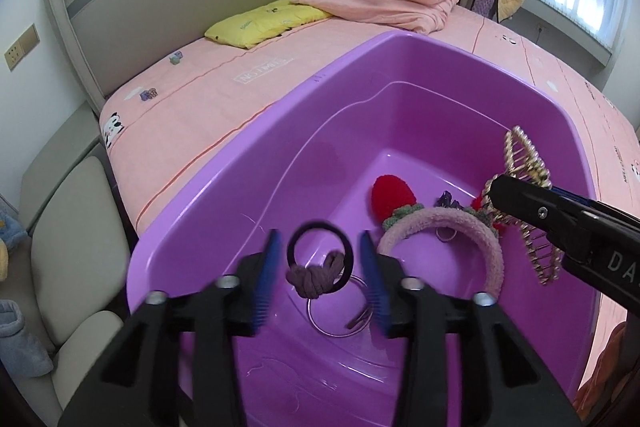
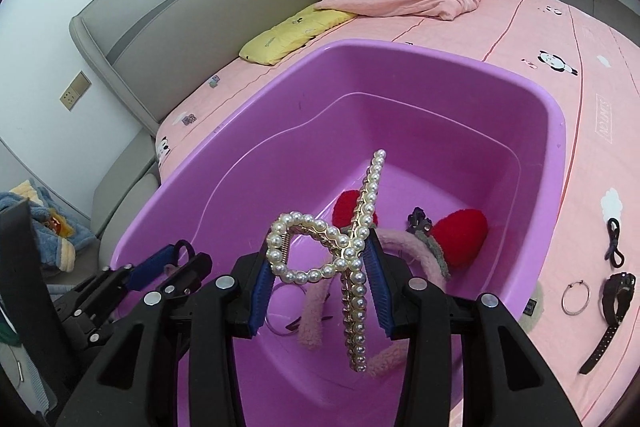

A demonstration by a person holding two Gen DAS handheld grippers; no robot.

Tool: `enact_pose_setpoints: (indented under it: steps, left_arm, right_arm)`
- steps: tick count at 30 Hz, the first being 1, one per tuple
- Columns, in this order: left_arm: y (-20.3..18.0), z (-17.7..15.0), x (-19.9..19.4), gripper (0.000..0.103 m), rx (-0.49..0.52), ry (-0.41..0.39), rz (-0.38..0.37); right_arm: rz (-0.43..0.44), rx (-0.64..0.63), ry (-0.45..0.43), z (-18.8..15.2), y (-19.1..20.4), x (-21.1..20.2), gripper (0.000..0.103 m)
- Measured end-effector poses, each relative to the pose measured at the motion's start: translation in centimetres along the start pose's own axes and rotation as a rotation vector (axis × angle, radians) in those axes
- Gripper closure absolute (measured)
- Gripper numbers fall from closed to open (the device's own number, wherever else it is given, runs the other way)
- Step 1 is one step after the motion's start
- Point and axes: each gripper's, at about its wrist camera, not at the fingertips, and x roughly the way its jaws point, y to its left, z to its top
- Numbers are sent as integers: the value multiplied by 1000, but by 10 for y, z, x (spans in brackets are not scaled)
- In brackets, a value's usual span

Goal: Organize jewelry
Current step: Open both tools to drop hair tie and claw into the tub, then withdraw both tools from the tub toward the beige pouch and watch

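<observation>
Two grippers work over the purple tub (image 1: pixel 224 163) on the bed (image 2: pixel 560 131). Between the left gripper (image 1: pixel 320 271) fingers a black hair tie with a mauve knot (image 1: pixel 320 267) sits in the gap; the blue pads stand apart from it on both sides, so the fingers look released and the tie seems to be dropping or just freed. Right gripper (image 2: pixel 320 279): fingers clenched on the pearl hair claw (image 2: pixel 344 243), held above the tub. Judgement: claw is stiff, light, spring-hinged, with pearls that could chip; grip on the metal spine near the hinge suits it. The tie is soft and stretchy, with no fragility. Just beyond the left fingers, on the tub floor: a metal ring (image 1: pixel 332 311), a fuzzy pink headband with red pompoms (image 1: pixel 460 223). Right of the right fingers, on the bed: a hoop (image 2: pixel 575 297) and a black watch (image 2: pixel 612 311), not yet binned.
</observation>
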Motion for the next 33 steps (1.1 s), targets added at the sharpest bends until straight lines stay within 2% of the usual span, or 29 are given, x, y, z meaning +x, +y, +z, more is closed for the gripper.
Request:
enact_pose_setpoints:
  steps: [1,3,8,19,33]
  left_arm:
    - [0,0,-3,29,-4,-16,7]
    - [1,0,-10,19,-7,-51,28]
    - [4,1,-8,19,-21,-19,19]
    - [4,-3,-13,19,-34,-8,23]
    - [5,-11,-47,13,-37,-44,12]
  right_arm:
    - [-4,-3,-10,1,1,-2,44]
    - [-9,3,-37,1,0,-7,34]
    - [-4,29,-30,2,-7,-11,34]
    - [-8,29,-24,-1,-8,-16,34]
    - [-26,-1,-51,-11,1,-43,34]
